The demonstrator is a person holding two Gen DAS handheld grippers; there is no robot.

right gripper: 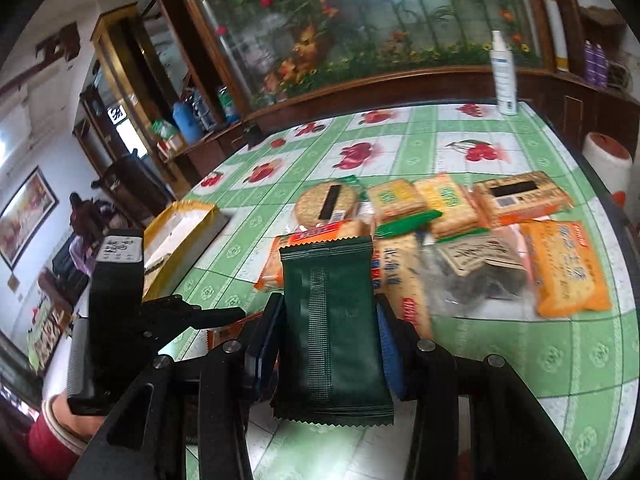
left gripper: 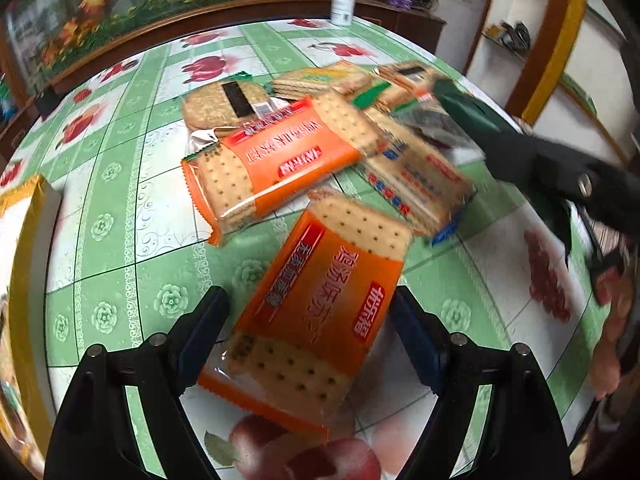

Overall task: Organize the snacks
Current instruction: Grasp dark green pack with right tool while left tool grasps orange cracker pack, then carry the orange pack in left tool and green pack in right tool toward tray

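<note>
My right gripper (right gripper: 326, 344) was clamped on a dark green snack packet (right gripper: 332, 328), lifted above the table (right gripper: 520, 360). My left gripper (left gripper: 308, 320) straddled an orange cracker pack (left gripper: 320, 308), jaws apart. Most snacks lay unsorted; the box (right gripper: 180, 232) looked nearly empty.

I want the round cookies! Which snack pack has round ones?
The clear pack of round biscuits with the black stripe, at the pile's far edge. The neighbouring packs hold square or rectangular crackers.
</note>
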